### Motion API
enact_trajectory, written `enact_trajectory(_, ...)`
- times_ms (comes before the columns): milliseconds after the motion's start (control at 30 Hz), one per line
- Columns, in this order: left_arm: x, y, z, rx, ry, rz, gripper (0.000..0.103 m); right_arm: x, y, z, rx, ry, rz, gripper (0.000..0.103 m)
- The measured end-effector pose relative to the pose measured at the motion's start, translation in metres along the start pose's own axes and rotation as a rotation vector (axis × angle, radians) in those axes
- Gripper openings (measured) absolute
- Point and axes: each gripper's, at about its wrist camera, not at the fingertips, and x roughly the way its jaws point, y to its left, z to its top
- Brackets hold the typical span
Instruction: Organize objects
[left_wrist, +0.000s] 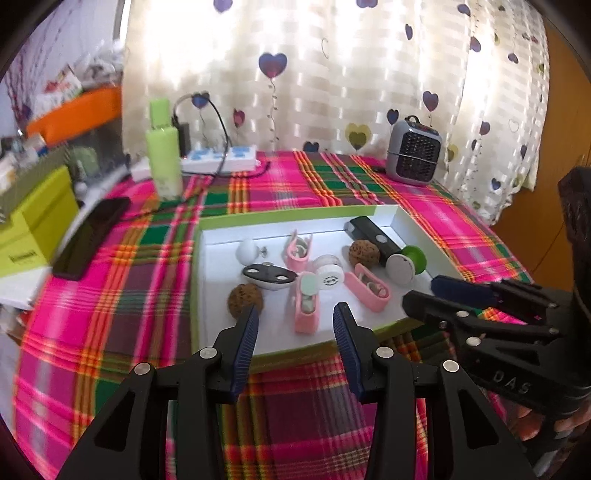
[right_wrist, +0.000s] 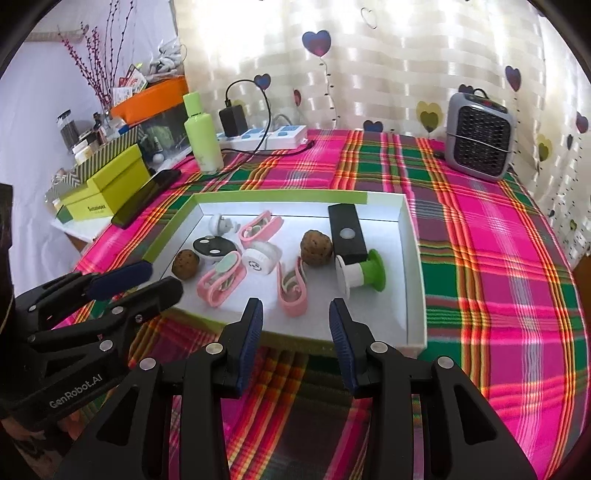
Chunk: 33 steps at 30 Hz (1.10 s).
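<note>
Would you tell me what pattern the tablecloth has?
The tablecloth is plaid: pink, green and orange; the right wrist view shows it best.

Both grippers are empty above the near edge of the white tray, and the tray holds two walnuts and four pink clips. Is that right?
Not quite: the tray holds three pink clips, not four, as the right wrist view shows. The rest stands: two walnuts, and the left gripper and right gripper are empty above the near edge.

Each gripper (left_wrist: 295, 317) (right_wrist: 295, 314) is black plastic with ribbed navy pads, silver screws, white lettering.
</note>
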Motion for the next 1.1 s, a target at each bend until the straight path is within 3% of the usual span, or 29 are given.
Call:
enact_trajectory(367, -0.01, -0.006, -0.025, -0.023, 0.024, 0.007, 0.041, -0.016, 0.003, -0.026, 0.018, -0.008, -0.05, 0.039)
enact_trajectory(1000, 0.009, -0.002, -0.047, -0.068, 0.138, 0.065, 0.043, 0.0, -0.007, -0.045, 0.026, 0.085, -0.181, 0.039)
enact_trajectory(1033, 0.009, -0.003, -0.048, -0.067, 0.139, 0.067, 0.043, 0.0, -0.007, -0.045, 0.023, 0.083, -0.192, 0.04)
enact_trajectory(1100, 0.008, -0.003, -0.047, -0.059, 0.141, 0.074, 0.044, 0.001, -0.01, -0.045, 0.033, 0.086, -0.202, 0.061)
